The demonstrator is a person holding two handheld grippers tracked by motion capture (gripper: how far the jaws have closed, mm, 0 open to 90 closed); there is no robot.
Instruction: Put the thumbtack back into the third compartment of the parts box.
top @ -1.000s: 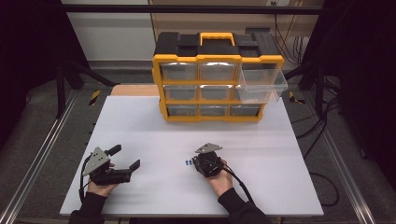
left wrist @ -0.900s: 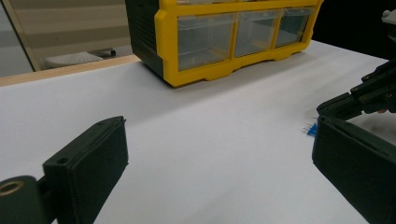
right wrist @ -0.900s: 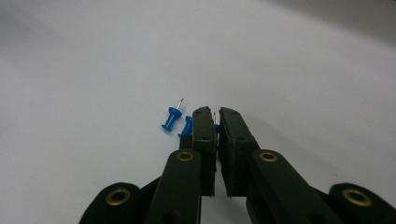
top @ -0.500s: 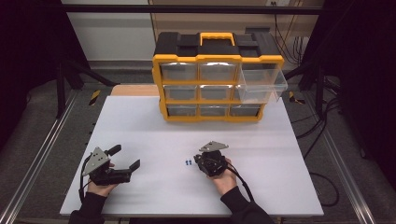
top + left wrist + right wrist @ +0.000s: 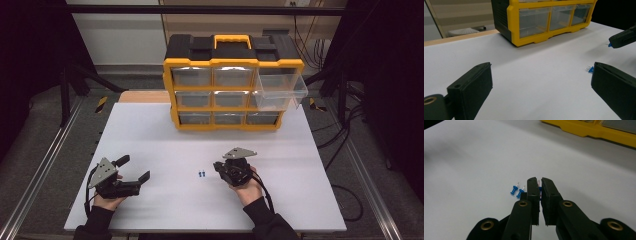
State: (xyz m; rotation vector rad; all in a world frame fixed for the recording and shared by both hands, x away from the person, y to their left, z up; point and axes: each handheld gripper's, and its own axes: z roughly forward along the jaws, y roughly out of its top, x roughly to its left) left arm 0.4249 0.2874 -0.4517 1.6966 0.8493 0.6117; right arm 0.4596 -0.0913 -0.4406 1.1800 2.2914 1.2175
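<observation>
A: Right gripper status?
B: Clenched on a small blue plastic pushpin, above mid-table. Two more blue pushpins lie just beside it, toward the left edge.
A: Left gripper?
B: Released, empty, near the front-left corner. Yellow-and-black drawer cabinet at the back edge, well apart, nothing between.

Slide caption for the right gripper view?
Right tool pinches a blue pushpin above two more pushpins on the white table.

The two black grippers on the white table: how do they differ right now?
The left gripper has its jaws spread wide with nothing between them; the right gripper has its jaws shut on a blue pushpin. The left one sits far from the two loose pushpins; the right one is close beside them. Both are black, each held in a hand.
</observation>
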